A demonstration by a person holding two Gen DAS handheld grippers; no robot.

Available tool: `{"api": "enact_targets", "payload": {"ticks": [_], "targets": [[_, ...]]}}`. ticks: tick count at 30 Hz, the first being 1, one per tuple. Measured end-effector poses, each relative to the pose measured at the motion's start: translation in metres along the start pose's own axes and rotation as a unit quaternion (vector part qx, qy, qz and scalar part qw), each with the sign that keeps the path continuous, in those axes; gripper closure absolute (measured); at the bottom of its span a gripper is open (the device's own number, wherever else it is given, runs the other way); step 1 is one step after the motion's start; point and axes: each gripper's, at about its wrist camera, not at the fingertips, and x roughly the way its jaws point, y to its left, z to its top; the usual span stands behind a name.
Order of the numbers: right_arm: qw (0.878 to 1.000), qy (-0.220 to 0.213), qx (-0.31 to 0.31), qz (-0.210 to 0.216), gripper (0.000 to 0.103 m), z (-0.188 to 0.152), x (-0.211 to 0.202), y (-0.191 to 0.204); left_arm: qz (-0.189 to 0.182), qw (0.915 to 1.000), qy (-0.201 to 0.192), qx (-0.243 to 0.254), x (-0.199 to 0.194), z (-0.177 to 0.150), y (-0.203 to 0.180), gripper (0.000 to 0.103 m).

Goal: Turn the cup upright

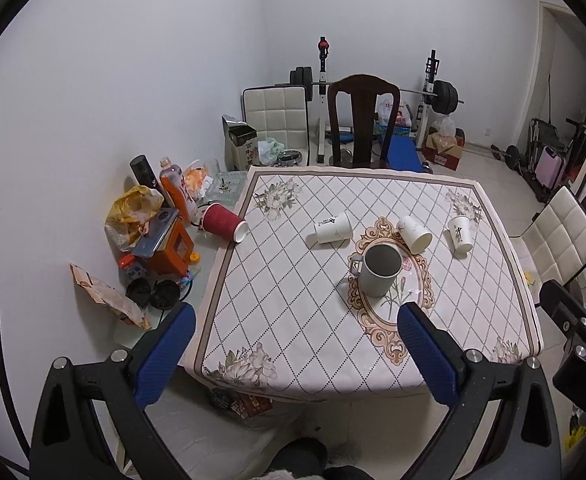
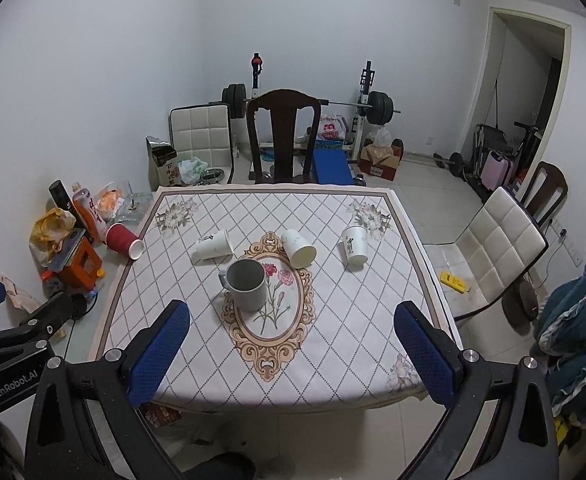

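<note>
Mug upright, empty | four cups on sides | left tool, right tool spread

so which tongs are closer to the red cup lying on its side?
Left. The left tongs sit toward the table's left side, where the red cup lies. The right tongs are further right, past the grey mug.

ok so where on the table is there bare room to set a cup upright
Bare cloth lies along the near edge of the table, in front of the gray mug, and down its near-left side. The middle band is crowded: three white paper cups lie tipped there, and the red cup at the left edge.
</note>
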Motion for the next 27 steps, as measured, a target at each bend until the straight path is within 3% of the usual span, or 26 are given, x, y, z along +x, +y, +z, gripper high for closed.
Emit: {"api": "enact_targets", "payload": {"ticks": [27], "targets": [[1.0,0.005,0.002,0.004,0.0,-0.0053,-0.0022,0.002,0.007,0.9999,0.0,-0.008,-0.0053,-0.0028,0.0059,0.0]]}}
